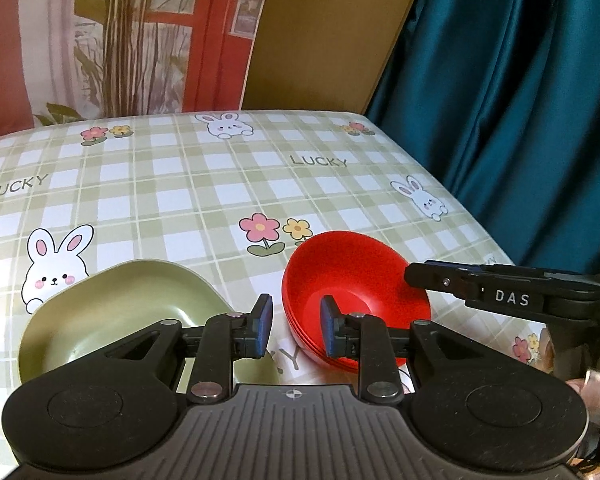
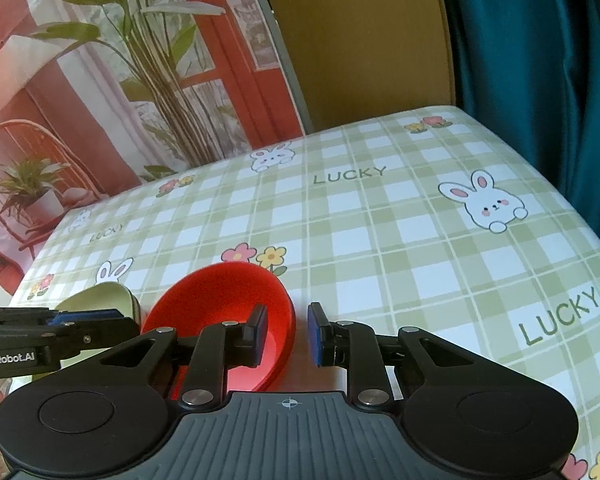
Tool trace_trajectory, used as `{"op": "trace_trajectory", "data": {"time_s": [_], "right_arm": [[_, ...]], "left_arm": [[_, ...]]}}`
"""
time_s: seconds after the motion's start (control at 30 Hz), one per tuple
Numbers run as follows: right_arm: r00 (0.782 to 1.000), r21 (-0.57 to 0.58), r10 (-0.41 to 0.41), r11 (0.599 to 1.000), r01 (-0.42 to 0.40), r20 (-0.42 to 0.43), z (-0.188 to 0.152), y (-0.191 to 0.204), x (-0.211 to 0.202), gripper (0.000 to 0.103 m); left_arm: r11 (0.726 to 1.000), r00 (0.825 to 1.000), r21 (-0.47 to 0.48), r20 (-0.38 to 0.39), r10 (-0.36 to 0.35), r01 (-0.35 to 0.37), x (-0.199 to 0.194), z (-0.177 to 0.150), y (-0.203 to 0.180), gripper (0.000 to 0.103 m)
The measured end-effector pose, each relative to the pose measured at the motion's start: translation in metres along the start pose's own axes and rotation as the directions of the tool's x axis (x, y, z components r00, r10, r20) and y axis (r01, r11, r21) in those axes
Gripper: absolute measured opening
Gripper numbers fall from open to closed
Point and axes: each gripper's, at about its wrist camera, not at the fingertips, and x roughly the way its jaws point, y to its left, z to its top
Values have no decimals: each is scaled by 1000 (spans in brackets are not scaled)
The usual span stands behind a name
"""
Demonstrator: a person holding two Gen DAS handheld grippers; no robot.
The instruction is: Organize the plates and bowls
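A stack of red bowls [image 1: 356,292] sits on the checked tablecloth, with a pale green plate [image 1: 112,316] to its left. My left gripper [image 1: 296,326] is open; its jaws straddle the left rim of the red stack, not closed on it. In the right wrist view the red bowls [image 2: 220,304] lie near the front and the green plate [image 2: 108,300] peeks out at the left. My right gripper [image 2: 287,334] is open, its jaws either side of the stack's right rim. The right gripper shows in the left wrist view [image 1: 416,276] at the stack's right rim.
The table [image 1: 220,184] has a green plaid cloth with rabbits and "LUCKY" print. Its right edge drops off beside a teal curtain [image 1: 520,100]. A printed backdrop [image 2: 100,80] and a brown board [image 2: 360,40] stand behind the far edge.
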Motion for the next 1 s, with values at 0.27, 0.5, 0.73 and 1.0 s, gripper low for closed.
{"op": "trace_trajectory", "data": {"time_s": [0.27, 0.5, 0.73, 1.0], "right_arm": [[1000, 14, 13, 1000, -13, -11, -5, -1, 7, 21], [999, 46, 33, 998, -31, -28, -9, -7, 14, 21], [998, 60, 57, 997, -55, -41, -12, -9, 17, 21], [997, 63, 66, 996, -63, -45, -12, -7, 18, 15]], "left_arm": [[999, 999, 16, -11, 36, -36, 12, 0, -1, 27], [999, 999, 38, -29, 34, -33, 19, -1, -8, 27], [999, 998, 25, -50, 24, -23, 24, -2, -8, 27], [1000, 998, 19, -52, 22, -21, 28, -4, -11, 28]]}}
